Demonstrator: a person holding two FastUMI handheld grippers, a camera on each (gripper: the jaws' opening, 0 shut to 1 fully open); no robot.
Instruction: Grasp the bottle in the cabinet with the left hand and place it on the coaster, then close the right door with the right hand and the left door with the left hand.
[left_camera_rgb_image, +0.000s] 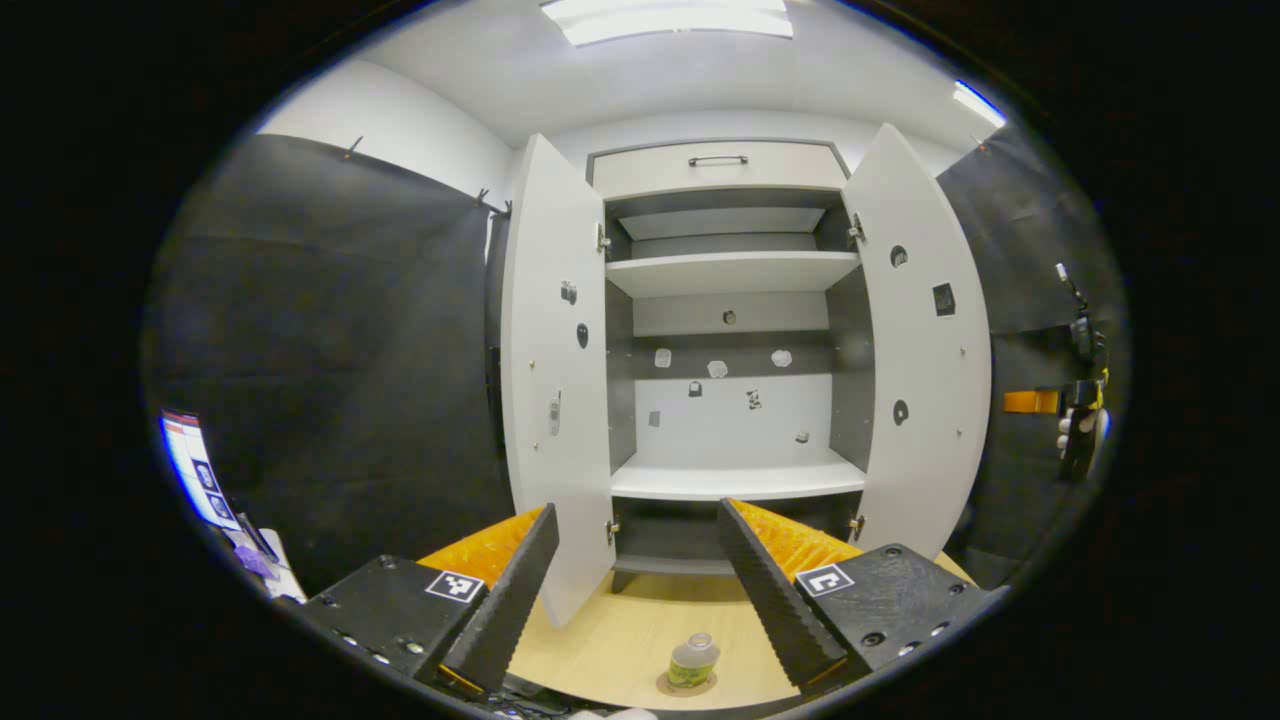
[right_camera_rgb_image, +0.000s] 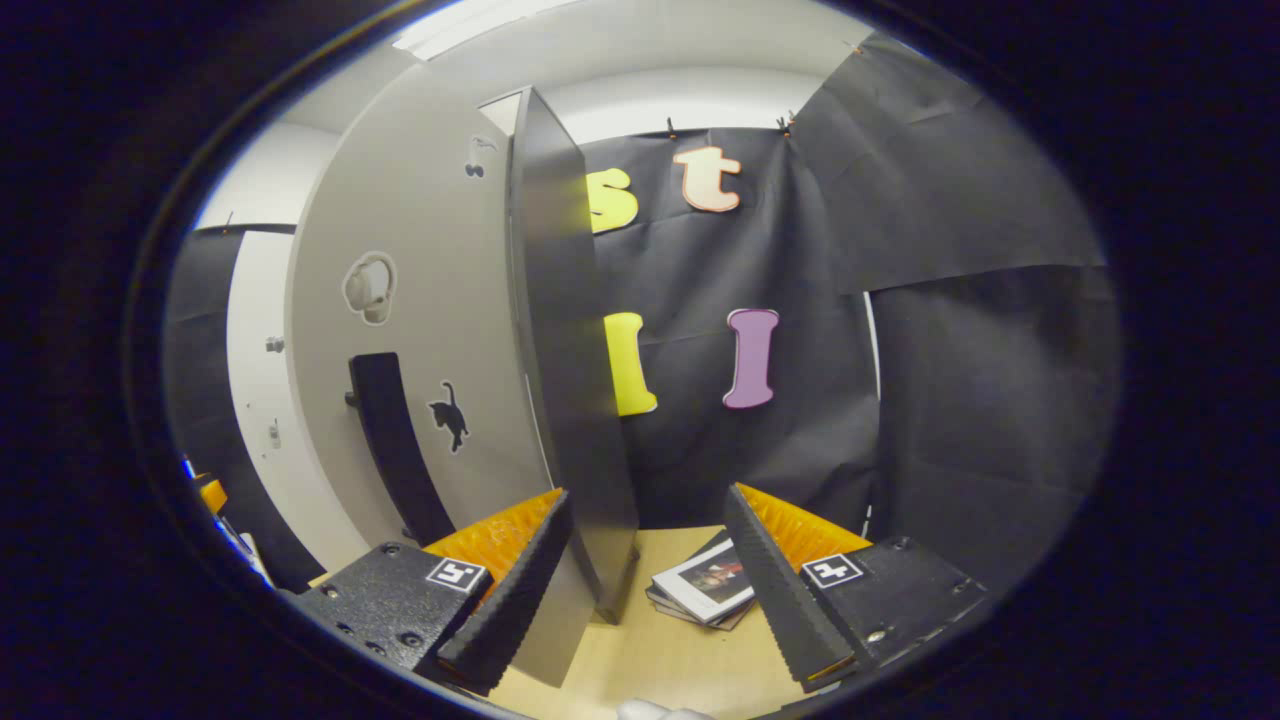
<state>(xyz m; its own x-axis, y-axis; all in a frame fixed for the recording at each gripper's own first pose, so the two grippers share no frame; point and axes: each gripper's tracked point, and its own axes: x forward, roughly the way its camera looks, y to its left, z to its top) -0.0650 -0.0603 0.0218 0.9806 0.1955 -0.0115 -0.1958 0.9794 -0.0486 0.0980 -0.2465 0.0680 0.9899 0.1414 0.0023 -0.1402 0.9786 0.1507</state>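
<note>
1. Left gripper (left_camera_rgb_image: 635, 590): fingers apart, holding nothing. Right gripper (right_camera_rgb_image: 645, 590): fingers apart, edge of right door (right_camera_rgb_image: 560, 380) between them, not clamped.
2. Bottle (left_camera_rgb_image: 692, 660) upright on coaster (left_camera_rgb_image: 686, 686), low betw. left fingers, on wood top. Placing looks done.
3. Step now, prob.: shut right door. Push outer face w/ one finger, steady sweep; don't pinch edge.
4. Left door (left_camera_rgb_image: 550, 380) wide open, next up.
</note>
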